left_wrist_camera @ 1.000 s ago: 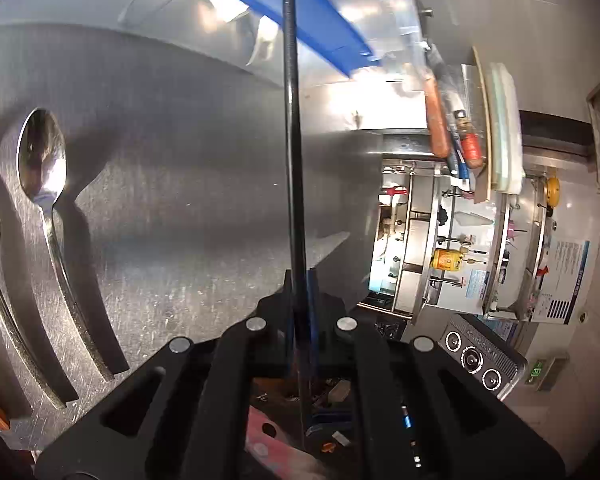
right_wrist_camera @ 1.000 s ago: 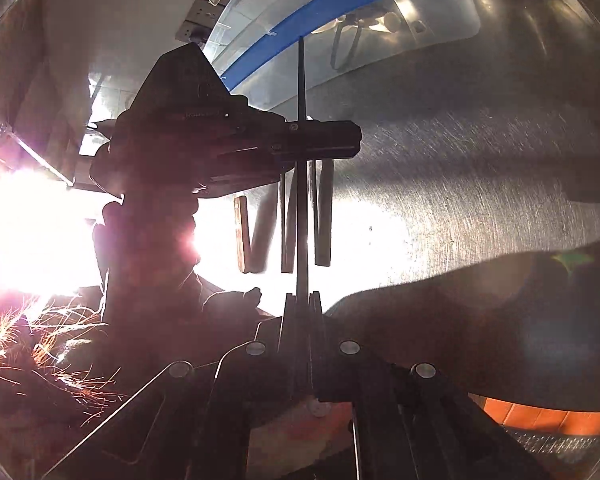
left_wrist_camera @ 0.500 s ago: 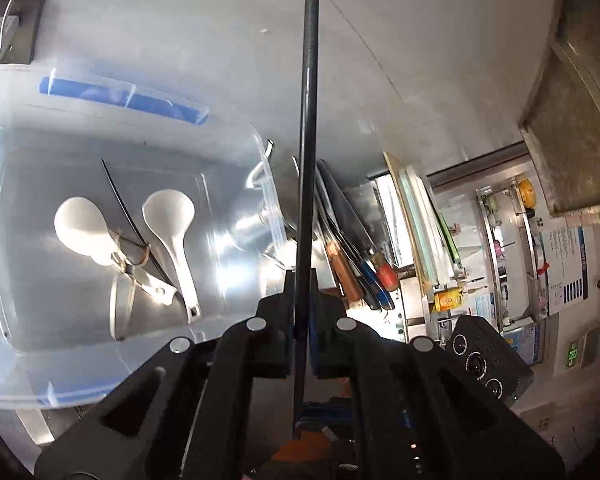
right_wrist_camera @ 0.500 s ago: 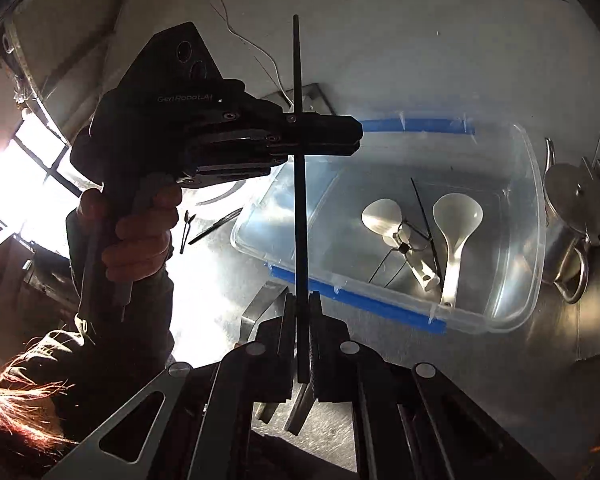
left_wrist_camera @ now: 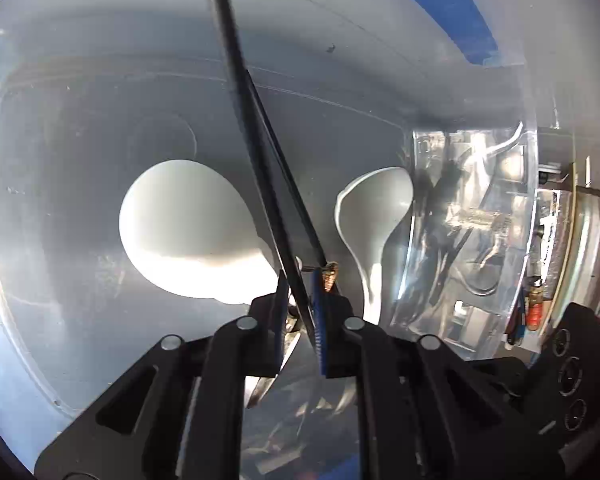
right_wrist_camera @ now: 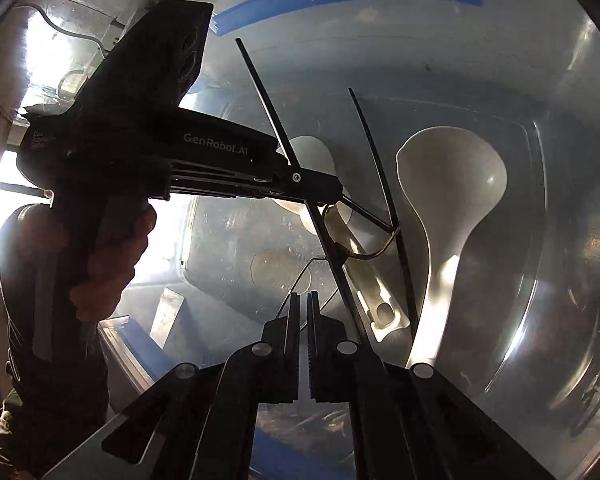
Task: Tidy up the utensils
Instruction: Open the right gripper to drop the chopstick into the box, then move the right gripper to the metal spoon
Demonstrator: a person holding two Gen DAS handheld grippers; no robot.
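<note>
Over the clear plastic bin with blue rim (left_wrist_camera: 460, 16): thin black chopstick (left_wrist_camera: 236, 80), slanted between the jaws of the left gripper (left_wrist_camera: 301, 286), just opened and not pinching it. Right gripper (right_wrist_camera: 303, 300) pressed shut on nothing, just beside the stick's lower end. Probably light, rigid and smooth, so apt to slip or roll; best pinched mid-shaft, squarely across. Already in the bin: two white plastic spoons (left_wrist_camera: 188, 224) and a second black stick (right_wrist_camera: 376, 168).

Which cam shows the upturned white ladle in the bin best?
Right wrist: the upturned white ladle shows bowl and most of its handle, unobstructed. Left wrist catches it at the bin's clear wall, handle hidden behind the left gripper.
</note>
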